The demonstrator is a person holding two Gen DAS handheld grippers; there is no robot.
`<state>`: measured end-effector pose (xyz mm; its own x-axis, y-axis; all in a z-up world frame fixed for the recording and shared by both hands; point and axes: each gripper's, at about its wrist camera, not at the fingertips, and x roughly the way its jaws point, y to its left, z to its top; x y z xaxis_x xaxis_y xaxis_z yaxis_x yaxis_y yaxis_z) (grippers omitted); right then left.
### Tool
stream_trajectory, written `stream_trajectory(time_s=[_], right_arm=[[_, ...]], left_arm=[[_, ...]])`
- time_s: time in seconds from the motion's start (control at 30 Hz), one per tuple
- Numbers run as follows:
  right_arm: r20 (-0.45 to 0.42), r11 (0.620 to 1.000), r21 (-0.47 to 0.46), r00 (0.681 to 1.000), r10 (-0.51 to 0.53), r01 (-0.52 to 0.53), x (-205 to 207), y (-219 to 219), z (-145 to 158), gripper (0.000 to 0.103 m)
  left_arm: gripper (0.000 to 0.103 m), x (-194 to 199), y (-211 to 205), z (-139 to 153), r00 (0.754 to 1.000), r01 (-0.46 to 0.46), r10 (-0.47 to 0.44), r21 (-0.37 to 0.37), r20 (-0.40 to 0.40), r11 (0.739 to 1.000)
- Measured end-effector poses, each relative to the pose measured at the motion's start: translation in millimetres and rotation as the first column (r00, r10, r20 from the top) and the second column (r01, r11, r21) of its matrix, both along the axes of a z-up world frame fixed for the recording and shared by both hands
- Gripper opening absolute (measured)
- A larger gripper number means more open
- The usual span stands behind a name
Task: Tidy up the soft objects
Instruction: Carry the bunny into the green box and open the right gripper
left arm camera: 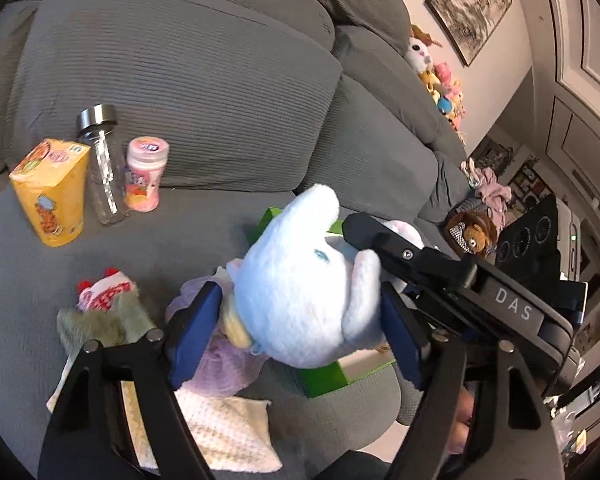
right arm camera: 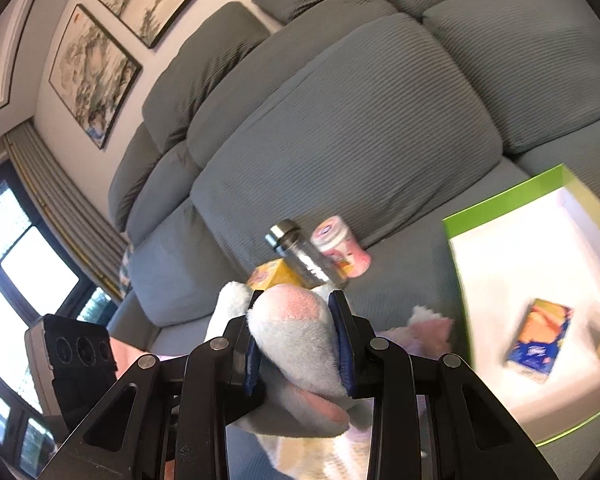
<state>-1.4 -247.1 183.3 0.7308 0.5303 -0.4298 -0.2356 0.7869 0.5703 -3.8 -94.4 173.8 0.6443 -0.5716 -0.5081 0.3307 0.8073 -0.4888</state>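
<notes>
My left gripper is shut on a pale blue plush toy, held above the sofa seat. My right gripper is shut on the pink-and-white part of a plush; its black finger also shows in the left wrist view against the blue plush. A green box with a white inside lies on the seat to the right, holding a tissue pack. A lilac plush, a green-and-red plush and a white cloth lie on the seat below.
A yellow carton, a glass bottle with a metal cap and a pink jar stand against the sofa back cushion. More plush toys sit on the far armrest. A brown doll lies right.
</notes>
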Motion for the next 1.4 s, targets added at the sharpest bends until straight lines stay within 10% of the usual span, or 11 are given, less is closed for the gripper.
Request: stream_trajectory(time_s=[0.83, 1.4], right_arm=[[-0.129, 0.939, 0.037, 0.933, -0.335, 0.342, 46, -146, -58, 0.033], [-0.258, 0.891, 0.023, 0.864, -0.433, 0.454, 53, -164, -89, 0.033]], left_arm=[[0.074, 86, -156, -39, 0.970, 0.244, -0.237, 0.178, -0.061, 0.953], [0.076, 90, -181, -59, 0.974, 0.224, -0.201, 0.300, -0.104, 0.927]])
